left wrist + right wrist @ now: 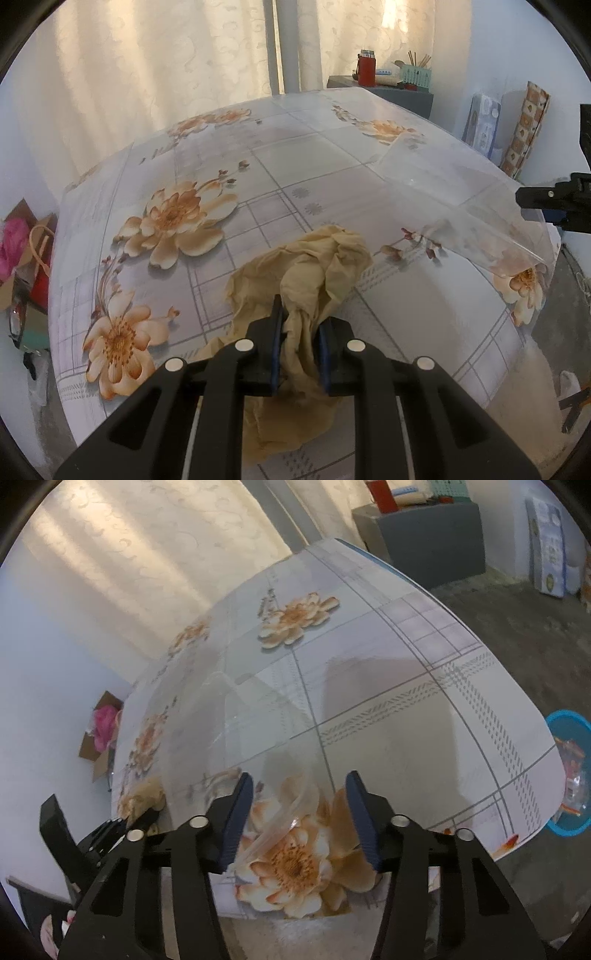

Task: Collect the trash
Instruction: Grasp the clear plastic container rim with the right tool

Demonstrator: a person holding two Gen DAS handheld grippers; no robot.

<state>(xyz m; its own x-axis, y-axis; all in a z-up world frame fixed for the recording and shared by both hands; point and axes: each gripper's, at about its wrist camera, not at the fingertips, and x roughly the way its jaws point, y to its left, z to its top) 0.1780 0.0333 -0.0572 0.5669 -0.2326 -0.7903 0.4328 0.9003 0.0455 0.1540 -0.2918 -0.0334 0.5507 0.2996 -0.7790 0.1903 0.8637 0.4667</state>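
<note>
Left gripper [300, 325]: jaws pinched onto crumpled tan paper [310, 266] on floral tablecloth [184, 147]. Right gripper [299, 814]: jaws apart, straddling clear plastic bag [258, 716], pads clear of film.

We count two grippers: the left gripper [300, 325] at the bottom centre of its own view, and the right gripper [300, 814] at the bottom centre of the other view. There is one crumpled beige paper [314, 266] in the lower middle, and one clear plastic bag [461, 199] at the right. One table [424, 720] carries them. In the upper right we see one red container [366, 68] and one green holder [416, 75]. One blue basin [569, 771] is at the right edge, and one cardboard box [98, 738] at the left.
</note>
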